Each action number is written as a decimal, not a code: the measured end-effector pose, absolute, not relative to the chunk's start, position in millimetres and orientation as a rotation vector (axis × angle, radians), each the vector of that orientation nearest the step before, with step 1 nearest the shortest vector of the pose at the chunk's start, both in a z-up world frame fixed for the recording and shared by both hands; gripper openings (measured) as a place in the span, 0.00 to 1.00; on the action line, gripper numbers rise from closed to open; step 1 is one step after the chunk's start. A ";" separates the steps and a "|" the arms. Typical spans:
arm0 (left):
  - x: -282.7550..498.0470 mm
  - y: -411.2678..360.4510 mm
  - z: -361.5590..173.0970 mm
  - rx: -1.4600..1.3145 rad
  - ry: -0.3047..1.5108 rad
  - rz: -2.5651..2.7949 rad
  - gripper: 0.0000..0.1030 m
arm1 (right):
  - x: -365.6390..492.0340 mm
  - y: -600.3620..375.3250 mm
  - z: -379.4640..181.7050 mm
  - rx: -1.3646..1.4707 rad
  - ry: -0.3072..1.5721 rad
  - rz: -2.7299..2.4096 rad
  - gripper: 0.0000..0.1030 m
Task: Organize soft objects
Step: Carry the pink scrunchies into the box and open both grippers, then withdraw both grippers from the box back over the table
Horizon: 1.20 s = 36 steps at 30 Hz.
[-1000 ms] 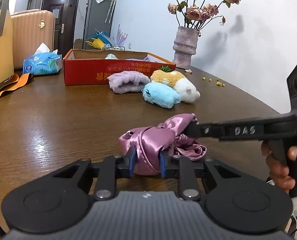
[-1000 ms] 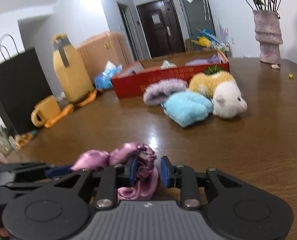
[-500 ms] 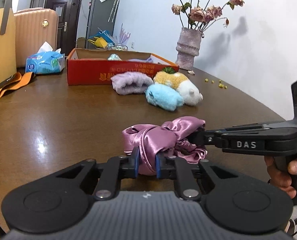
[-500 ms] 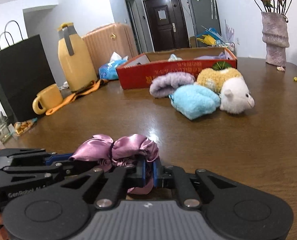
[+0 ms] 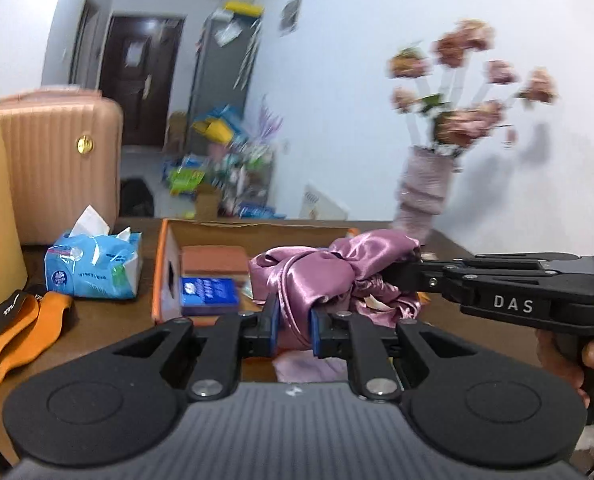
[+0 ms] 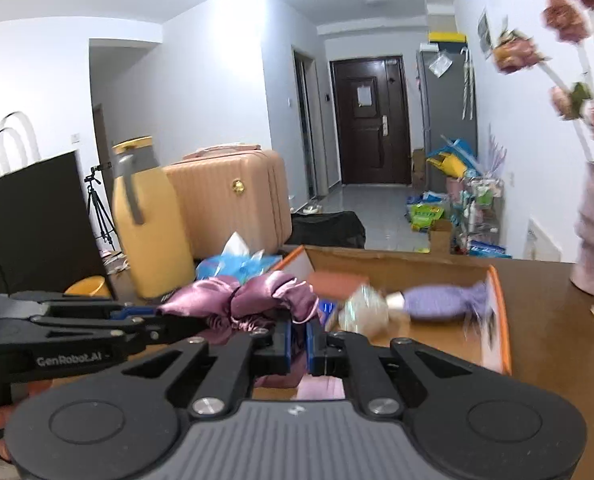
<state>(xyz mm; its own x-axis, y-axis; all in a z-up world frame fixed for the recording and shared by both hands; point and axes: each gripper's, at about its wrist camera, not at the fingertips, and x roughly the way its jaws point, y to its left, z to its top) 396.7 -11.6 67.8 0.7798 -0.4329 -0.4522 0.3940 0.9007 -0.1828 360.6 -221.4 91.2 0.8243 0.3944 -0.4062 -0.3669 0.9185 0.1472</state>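
Note:
A purple satin scrunchie [image 5: 321, 276] hangs in the air between both grippers, over the open orange cardboard box [image 5: 159, 272]. My left gripper [image 5: 293, 326] is shut on its left part. My right gripper [image 6: 297, 340] is shut on its right part; it comes in from the right in the left wrist view [image 5: 401, 270]. In the right wrist view the scrunchie [image 6: 253, 300] sits above the box [image 6: 497, 304], which holds a lilac soft item [image 6: 441, 302], a crumpled clear wrapper [image 6: 363, 312] and a blue packet [image 5: 207, 294].
A blue tissue pack [image 5: 93, 264] lies left of the box. A tall yellow jug [image 6: 149, 224], an orange strap [image 5: 17, 332] and a pink suitcase [image 5: 61, 168] are further left. A lilac vase with dried roses [image 5: 425, 196] stands behind the box at the right.
Both grippers lifted the scrunchie off the table and carried it forward over the orange box. The plush toys on the table have left the view.

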 end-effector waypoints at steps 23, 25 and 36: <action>500.6 -5.6 54.1 0.054 0.769 -0.243 0.55 | 518.0 -192.6 48.8 0.026 0.793 0.363 0.44; 483.8 -3.9 75.7 0.051 0.719 -0.226 0.60 | 505.1 -203.3 71.0 0.016 0.747 0.341 0.46; 323.0 -9.3 136.0 0.034 0.187 -0.173 0.99 | 318.2 -275.5 157.5 -0.072 0.103 0.162 0.91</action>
<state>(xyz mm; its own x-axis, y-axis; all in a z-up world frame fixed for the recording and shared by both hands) 323.0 -9.3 136.0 0.9677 -0.1680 -0.1878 0.1742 0.9846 0.0171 318.2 -275.5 157.5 0.9815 0.1576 -0.1083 -0.1650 0.9843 -0.0633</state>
